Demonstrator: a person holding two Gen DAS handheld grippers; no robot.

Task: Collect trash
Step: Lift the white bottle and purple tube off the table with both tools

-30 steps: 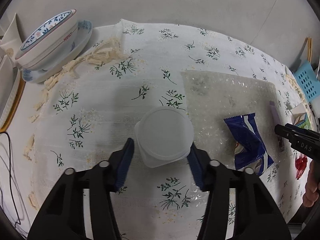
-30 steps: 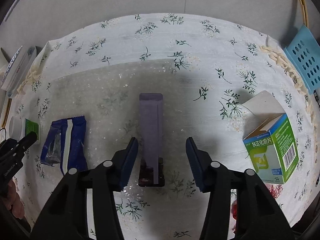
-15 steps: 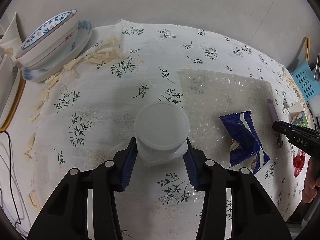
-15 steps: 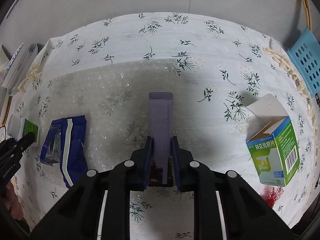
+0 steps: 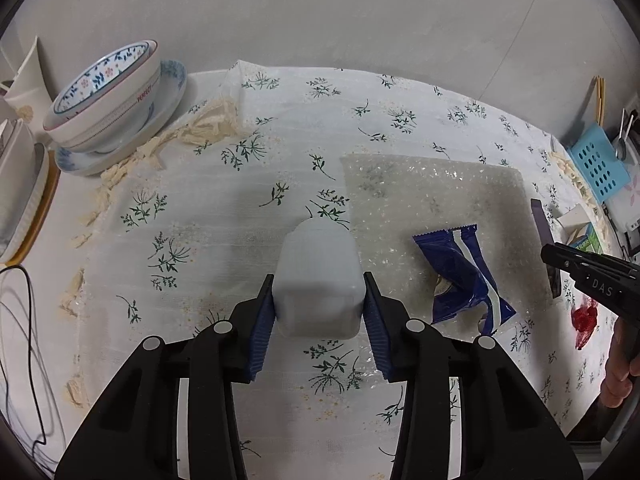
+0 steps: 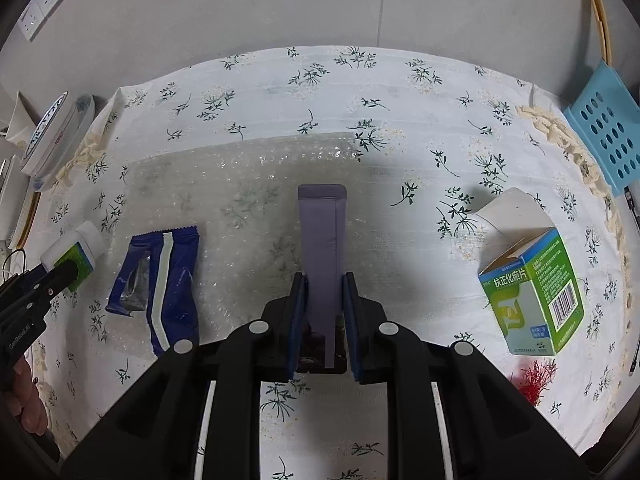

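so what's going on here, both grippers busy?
Yes. A person is clearing trash off a floral tablecloth with two handheld grippers. The left gripper is shut on a white plastic bottle; the right gripper is shut on a purple sachet that lies over the bubble wrap. A blue snack wrapper and an open green medicine box remain uncollected on the table.

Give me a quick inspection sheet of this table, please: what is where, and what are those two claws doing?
Surface: floral tablecloth, bubble wrap sheet on it.
Job's things: white bottle, purple sachet, blue wrapper, open green box.
Clutter: stacked bowls, blue basket, red scrap.
Grippers: left claw shut on the bottle; right claw shut on the sachet.
Cables: black cable at left edge.
Surroundings: grey wall, wall socket.
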